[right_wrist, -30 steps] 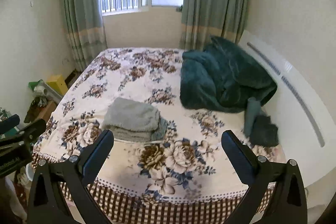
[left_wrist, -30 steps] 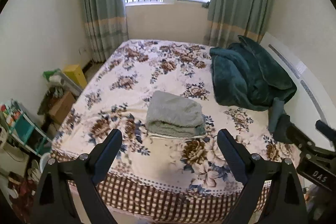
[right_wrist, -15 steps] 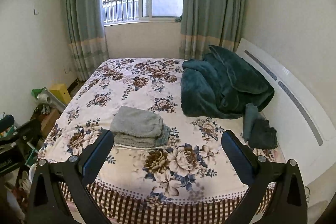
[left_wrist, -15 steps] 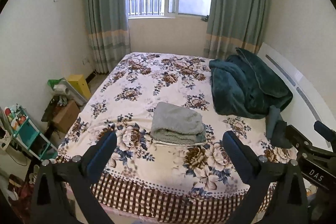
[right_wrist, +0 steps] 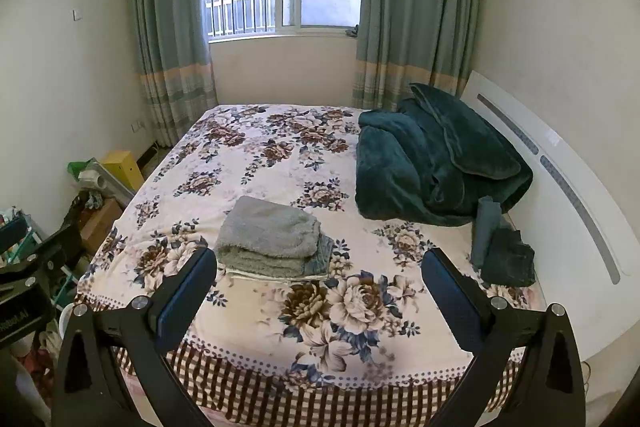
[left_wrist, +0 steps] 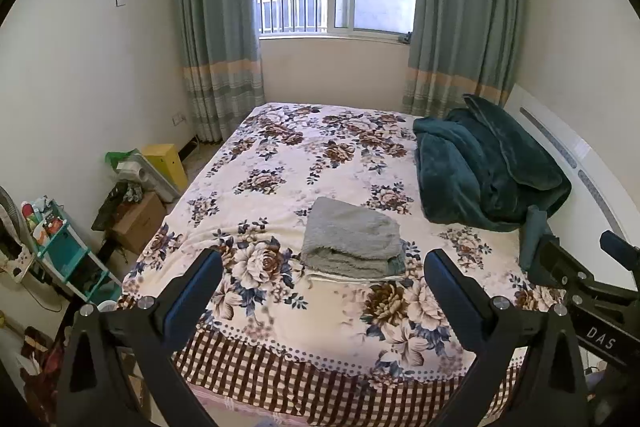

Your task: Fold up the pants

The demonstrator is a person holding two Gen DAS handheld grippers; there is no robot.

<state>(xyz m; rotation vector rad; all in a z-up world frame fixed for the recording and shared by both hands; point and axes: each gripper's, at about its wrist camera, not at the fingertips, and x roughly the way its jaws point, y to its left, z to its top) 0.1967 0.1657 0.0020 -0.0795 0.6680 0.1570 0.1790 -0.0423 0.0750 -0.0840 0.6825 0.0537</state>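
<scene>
The grey fleecy folded pants (left_wrist: pixel 352 241) (right_wrist: pixel 270 233) lie as a squat bundle on the floral-sheeted bed (left_wrist: pixel 280 163) (right_wrist: pixel 248 163), near its front edge, long axis left to right, rolled fold facing near. The black left gripper (left_wrist: pixel 322 291) and black right gripper (right_wrist: pixel 320 287) hover apart from the bed's near edge, jaws wide, holding nothing. A dark green plush blanket (left_wrist: pixel 480 167) is heaped far right.
</scene>
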